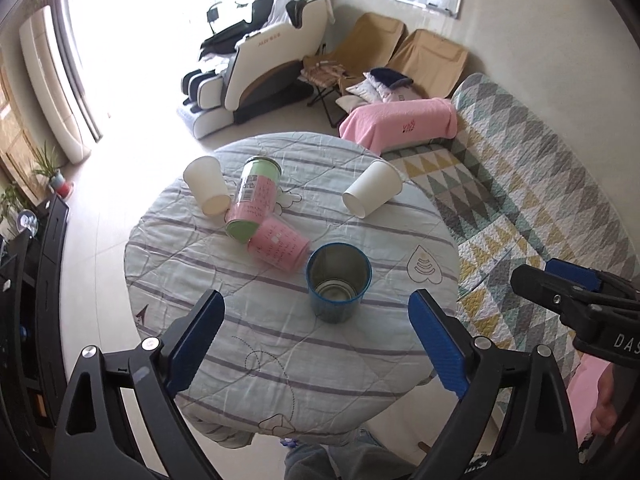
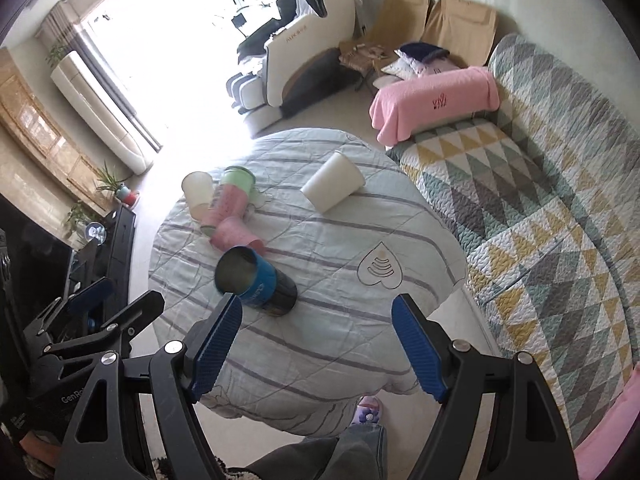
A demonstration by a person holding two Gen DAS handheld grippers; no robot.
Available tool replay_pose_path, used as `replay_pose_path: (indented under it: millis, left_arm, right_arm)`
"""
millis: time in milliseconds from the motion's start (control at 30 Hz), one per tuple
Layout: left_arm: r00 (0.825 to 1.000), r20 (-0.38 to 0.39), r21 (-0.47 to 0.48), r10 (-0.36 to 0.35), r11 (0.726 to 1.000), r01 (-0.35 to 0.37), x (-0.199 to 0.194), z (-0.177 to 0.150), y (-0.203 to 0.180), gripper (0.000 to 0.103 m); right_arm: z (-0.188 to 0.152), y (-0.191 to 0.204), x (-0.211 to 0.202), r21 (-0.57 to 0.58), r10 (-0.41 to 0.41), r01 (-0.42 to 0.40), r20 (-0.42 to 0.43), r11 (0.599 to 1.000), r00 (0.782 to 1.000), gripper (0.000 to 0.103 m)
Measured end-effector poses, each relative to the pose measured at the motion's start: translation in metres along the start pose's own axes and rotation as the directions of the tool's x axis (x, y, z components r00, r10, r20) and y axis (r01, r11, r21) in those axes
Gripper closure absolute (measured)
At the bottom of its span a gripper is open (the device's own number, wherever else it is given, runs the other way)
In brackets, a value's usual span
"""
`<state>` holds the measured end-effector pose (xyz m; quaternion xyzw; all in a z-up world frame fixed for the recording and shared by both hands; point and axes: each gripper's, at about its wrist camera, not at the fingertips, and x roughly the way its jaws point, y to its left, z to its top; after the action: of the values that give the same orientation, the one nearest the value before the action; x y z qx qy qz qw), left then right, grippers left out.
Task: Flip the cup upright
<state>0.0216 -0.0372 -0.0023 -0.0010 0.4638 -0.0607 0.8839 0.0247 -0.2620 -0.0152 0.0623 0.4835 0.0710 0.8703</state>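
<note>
Grippers: both held above the near edge of the round table, nothing in either one
Left gripper: jaws spread wide, wider than the blue can sitting just past the blue pads — not touching it or anything else
Right gripper: also wide apart and empty; its left pad lines up just in front of the can's base in the right view, but I can't tell if there's any contact
Blue can: upright, open end up, shiny metal inside, on the near half of the table
Pink cup: lying on its side just behind the can, close to it
Green-and-pink can: tipped over, resting against the pink cup
White cups: one on its side at the far left, touching the green-and-pink can — the other on its side at the far right, well apart from the rest
Table cover: pale quilt with purple stripes
</note>
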Motion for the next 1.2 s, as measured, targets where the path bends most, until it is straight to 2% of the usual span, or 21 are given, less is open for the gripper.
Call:
replay_pose_path:
  millis: [267,733,1200]
  left_arm:
    - [0.999,0.039,0.019,0.006,1.0,-0.007,-0.018,-0.012,0.001,0.008]
    - [0.989,0.14,0.043,0.036,0.998,-0.042,-0.045,-0.008,0.004,0.008]
    - [0.964,0.265,0.061,0.038,0.997,-0.056,-0.072,-0.003,-0.002,0.008]
  right_arm:
    - [-0.022,0.015,-0.01,-0.034,-0.027,0.028,0.027,0.999,0.999,0.024]
    - [-0.022,0.025,-0.023,-0.033,-0.036,0.04,0.098,0.999,0.995,0.024]
    - [-0.02,0.026,-0.045,-0.016,-0.061,0.065,0.193,0.998,0.979,0.023]
